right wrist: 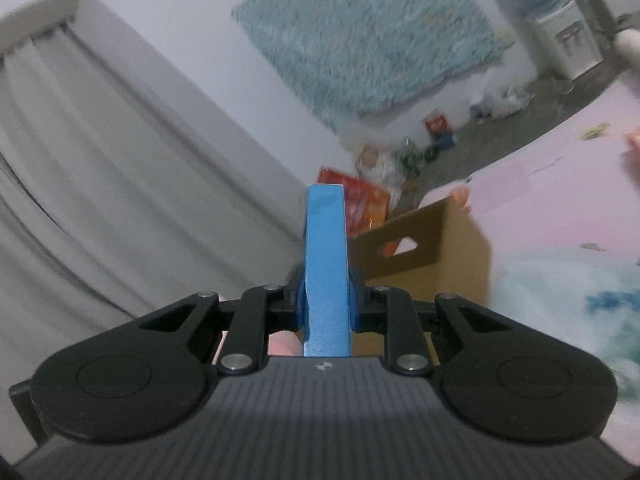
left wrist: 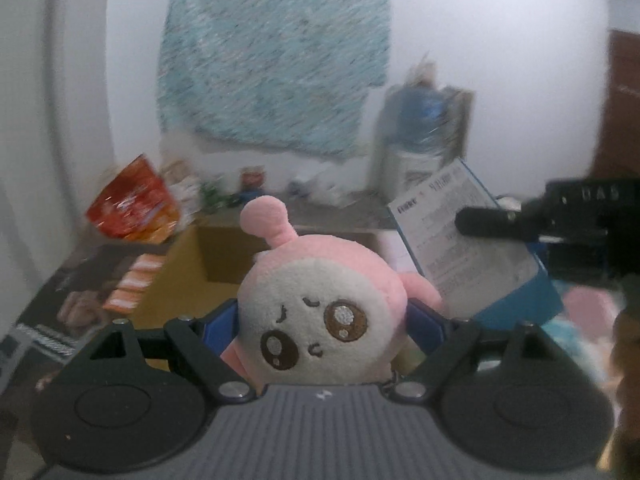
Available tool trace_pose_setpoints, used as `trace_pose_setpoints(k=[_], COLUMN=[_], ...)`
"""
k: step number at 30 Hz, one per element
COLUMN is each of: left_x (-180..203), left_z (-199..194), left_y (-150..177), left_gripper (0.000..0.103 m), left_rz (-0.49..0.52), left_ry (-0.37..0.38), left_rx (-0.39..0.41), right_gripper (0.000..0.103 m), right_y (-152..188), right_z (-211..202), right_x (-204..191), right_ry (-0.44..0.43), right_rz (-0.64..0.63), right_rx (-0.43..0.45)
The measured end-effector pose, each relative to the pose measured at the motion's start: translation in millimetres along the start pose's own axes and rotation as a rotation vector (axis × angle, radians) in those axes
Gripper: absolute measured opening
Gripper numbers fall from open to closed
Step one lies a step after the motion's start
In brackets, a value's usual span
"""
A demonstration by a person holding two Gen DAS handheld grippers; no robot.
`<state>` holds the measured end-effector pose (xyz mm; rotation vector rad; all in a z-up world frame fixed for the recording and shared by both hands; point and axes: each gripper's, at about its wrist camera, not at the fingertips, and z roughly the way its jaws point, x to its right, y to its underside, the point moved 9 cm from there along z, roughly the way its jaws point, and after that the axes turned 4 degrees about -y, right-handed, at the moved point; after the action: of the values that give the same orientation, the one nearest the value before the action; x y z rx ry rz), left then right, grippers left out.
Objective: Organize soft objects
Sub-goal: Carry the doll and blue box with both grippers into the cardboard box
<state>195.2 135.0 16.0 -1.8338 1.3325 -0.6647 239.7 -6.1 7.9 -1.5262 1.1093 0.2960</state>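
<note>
Black linkages, blue fingers (left wrist: 426, 330), silver screws.

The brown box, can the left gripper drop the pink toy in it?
Probably yes. The left gripper holds the pink toy just before the brown box, whose open top looks unblocked; the blue box sits beside.

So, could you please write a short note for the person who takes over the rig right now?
Left tool: shut on the pink plush toy, held above the open cardboard box.
Right tool: shut on the edge of a flat blue box, held upright beside the cardboard box.
Done: both things are picked up.
Left: put the toy away, probably into the cardboard box; the blue box still needs a place.
</note>
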Motion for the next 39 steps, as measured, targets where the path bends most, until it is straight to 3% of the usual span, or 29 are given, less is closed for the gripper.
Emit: trace_pose_setpoints(k=[4, 8, 17, 22, 25, 28, 34, 39], left_x=[-46, -66, -76, -76, -76, -77, -78, -83], left_z=[48, 96, 157, 182, 190, 195, 186, 174], left_y=[-4, -1, 16, 28, 31, 29, 18, 19], left_gripper=[0.089, 0.089, 0.089, 0.091, 0.093, 0.094, 0.096, 0.095], left_rz=[0.061, 0.158, 0.308, 0.370, 0.373, 0.390, 0.383, 0.334], left_ry=[-0.089, -0.149, -0.189, -0.212, -0.197, -0.192, -0.201, -0.191], left_rx=[-0.071, -0.140, -0.260, -0.311, -0.338, -0.339, -0.301, -0.335], right_gripper=[0.019, 0.019, 0.020, 0.024, 0.035, 0.052, 0.052, 0.039], right_y=[6, 11, 27, 37, 40, 37, 26, 23], right_z=[75, 133, 231, 248, 255, 251, 248, 245], right_x=[-27, -39, -2, 40, 48, 52, 66, 74], right_ry=[0.053, 0.127, 0.232, 0.270, 0.296, 0.308, 0.304, 0.305], right_rz=[-0.044, -0.091, -0.044, 0.004, -0.046, -0.076, -0.051, -0.052], right_rx=[-0.084, -0.140, -0.258, -0.327, -0.351, -0.338, -0.324, -0.336])
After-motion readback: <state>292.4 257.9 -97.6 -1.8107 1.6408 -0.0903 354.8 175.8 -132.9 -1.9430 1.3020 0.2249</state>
